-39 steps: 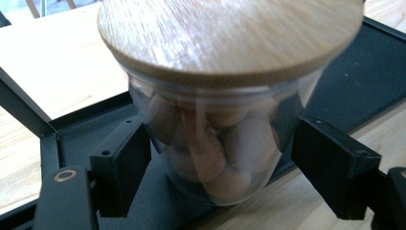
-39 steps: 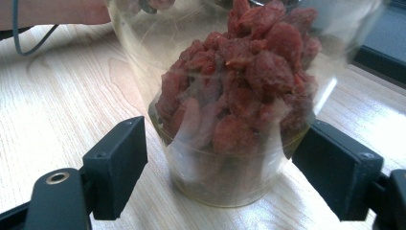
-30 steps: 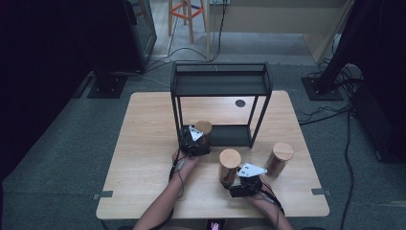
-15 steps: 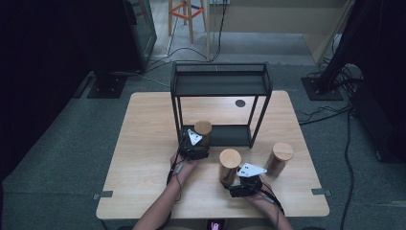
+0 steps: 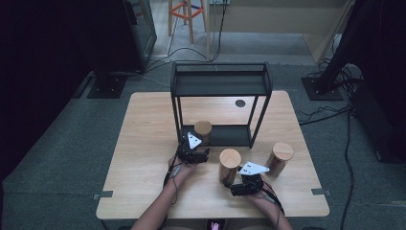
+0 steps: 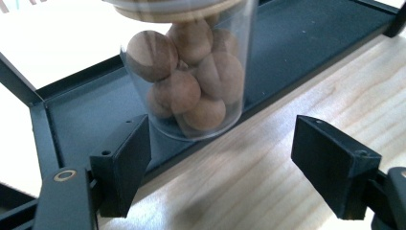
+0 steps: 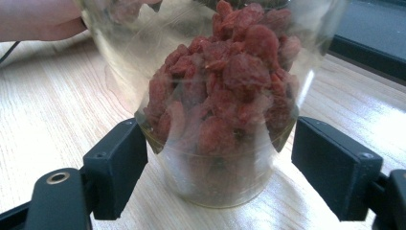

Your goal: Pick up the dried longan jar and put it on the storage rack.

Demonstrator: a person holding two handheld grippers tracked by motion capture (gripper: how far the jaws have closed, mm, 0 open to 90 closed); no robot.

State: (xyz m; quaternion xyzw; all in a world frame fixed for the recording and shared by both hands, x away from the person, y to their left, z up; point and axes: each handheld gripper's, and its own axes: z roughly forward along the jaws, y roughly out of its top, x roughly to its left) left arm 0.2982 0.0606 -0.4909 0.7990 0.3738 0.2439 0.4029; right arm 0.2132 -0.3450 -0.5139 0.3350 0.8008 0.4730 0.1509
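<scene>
Left gripper (image 5: 197,154): jaws spread wide, holding nothing; sits at the front left corner of the rack, on the table side of the bottom shelf edge
Jar of brown balls (image 6: 191,72): clear, wooden lid, stands upright on the rack's bottom shelf (image 6: 297,38) near its front left corner; just ahead of the left jaws, not touched by them
Right gripper (image 5: 239,184): jaws wide apart on either side of the jar base, a gap showing on both sides, no grip on it
Jar of red dried fruit (image 7: 220,105): clear, wooden lid, upright on the table (image 5: 143,143) just in front of the rack (image 5: 220,84)
3rd jar (image 5: 279,158): wooden lid, stands on the table to the right, apart from both grippers
Hand (image 7: 38,21): the person's other hand shows past the red jar in the right gripper view
</scene>
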